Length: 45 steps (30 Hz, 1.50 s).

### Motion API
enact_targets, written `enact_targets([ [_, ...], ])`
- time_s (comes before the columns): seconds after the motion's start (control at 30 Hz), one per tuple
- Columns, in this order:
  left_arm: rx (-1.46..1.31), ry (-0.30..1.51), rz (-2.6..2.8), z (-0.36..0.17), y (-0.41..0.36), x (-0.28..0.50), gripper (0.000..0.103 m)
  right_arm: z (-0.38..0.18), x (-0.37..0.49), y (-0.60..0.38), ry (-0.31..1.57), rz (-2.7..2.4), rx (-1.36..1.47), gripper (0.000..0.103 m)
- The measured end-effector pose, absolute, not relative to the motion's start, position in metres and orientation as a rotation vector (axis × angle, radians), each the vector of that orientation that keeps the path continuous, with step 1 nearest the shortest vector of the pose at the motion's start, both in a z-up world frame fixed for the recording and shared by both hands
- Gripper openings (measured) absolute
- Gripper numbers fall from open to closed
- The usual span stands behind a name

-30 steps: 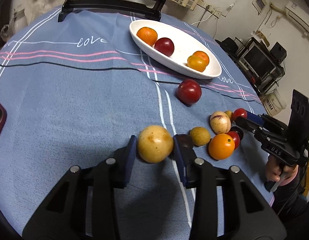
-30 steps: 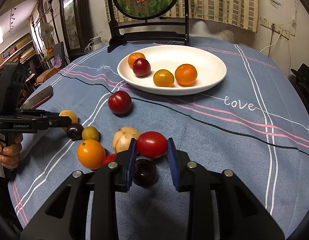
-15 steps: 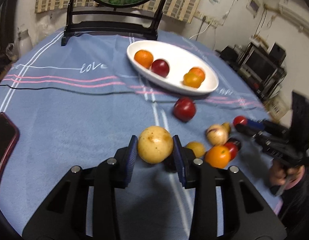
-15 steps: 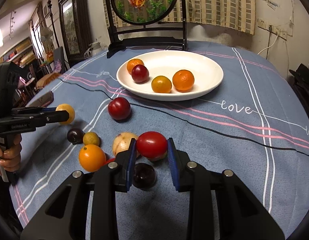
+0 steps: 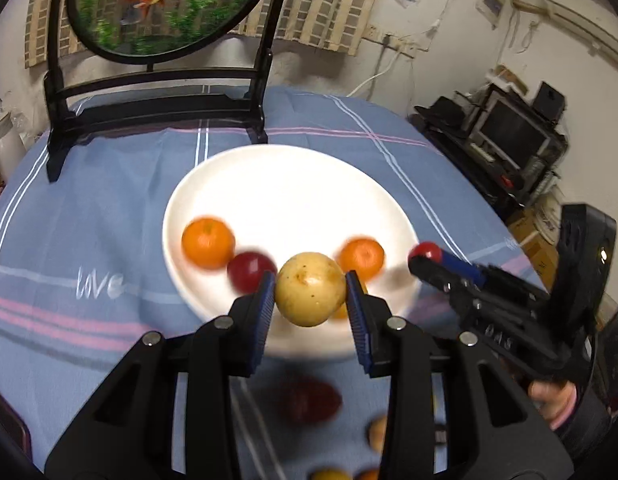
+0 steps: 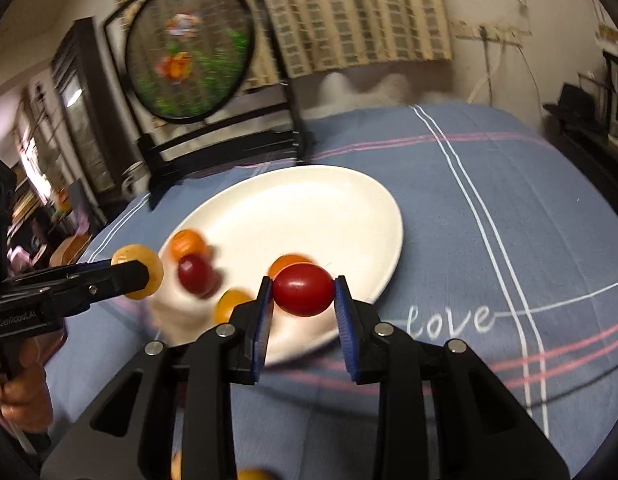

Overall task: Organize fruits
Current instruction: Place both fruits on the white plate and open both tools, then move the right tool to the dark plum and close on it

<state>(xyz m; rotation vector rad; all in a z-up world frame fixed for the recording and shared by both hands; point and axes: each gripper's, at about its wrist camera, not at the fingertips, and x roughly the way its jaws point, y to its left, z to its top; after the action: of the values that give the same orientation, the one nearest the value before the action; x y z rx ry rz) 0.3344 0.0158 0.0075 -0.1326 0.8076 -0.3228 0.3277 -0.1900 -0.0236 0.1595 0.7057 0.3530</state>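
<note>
Left gripper (image 5: 311, 294), black with blue ribbed pads, is clamped on a round yellow-brown speckled fruit (image 5: 311, 294). Both pads press the fruit's sides. The fruit hangs above the near rim of the oval white ceramic plate (image 5: 285, 196), at the plate's 6 o'clock in the left wrist view.

Right gripper (image 6: 303, 290), of the same black build with blue pads, is clamped on a glossy red oval fruit (image 6: 303, 289). In the right wrist view this fruit hangs over the plate's (image 6: 309, 208) near edge, at about 5 o'clock. In the left wrist view the same gripper (image 5: 423, 256) enters from 3 o'clock, and its red fruit (image 5: 425, 250) sits at the plate's right rim.

Contents of the plate, left wrist view:
- One orange citrus fruit (image 5: 207, 242) at 8 o'clock.
- One dark red round fruit (image 5: 251, 271) just beside it, toward 7 o'clock.
- A second orange citrus fruit (image 5: 361, 259) at 5 o'clock, behind the held yellow-brown fruit.

Motion blur softens all of these.

On the blue cloth with pink and white stripes (image 5: 109, 208), below the plate, lies a blurred dark red fruit (image 5: 309, 400). More small fruits show at the lower frame edge; their kind cannot be told.

At the plate's 12 o'clock stands a round goldfish panel in a black wooden stand (image 5: 165, 4).
</note>
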Motion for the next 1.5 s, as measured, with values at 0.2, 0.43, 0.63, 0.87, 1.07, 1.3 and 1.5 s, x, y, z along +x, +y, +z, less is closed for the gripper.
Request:
enact_targets([
  [0.2, -0.049, 0.866, -0.271, -0.008, -0.01, 0.382, 0.036, -0.039, 0.353, -0.194, 0.755, 0.322, 0.177, 0.031],
  [0.43, -0.015, 0.867, -0.187, -0.01, -0.014, 0.387, 0.081, -0.032, 0.352, -0.19, 0.742, 0.335, 0.132, 0.053],
  [0.63, -0.001, 0.778, -0.163, 0.019, 0.009, 0.33, 0.095, -0.008, 0.307, -0.179, 0.661, 0.385, 0.0, 0.056],
  [0.87, -0.033, 0.696, -0.172, 0.01, 0.043, 0.231, 0.098, -0.02, 0.231, -0.178, 0.641, 0.488, -0.198, 0.059],
  [1.07, -0.087, 0.715, -0.086, -0.018, 0.061, 0.2, 0.098, -0.033, 0.19, -0.177, 0.702, 0.552, -0.242, 0.059],
  [1.3, -0.13, 0.72, -0.085, -0.022, 0.069, 0.193, 0.098, -0.04, 0.181, -0.168, 0.754, 0.581, -0.294, 0.046],
  [1.5, -0.132, 0.73, -0.071, -0.021, 0.069, 0.196, 0.098, -0.043, 0.183, -0.169, 0.791, 0.586, -0.276, 0.043],
])
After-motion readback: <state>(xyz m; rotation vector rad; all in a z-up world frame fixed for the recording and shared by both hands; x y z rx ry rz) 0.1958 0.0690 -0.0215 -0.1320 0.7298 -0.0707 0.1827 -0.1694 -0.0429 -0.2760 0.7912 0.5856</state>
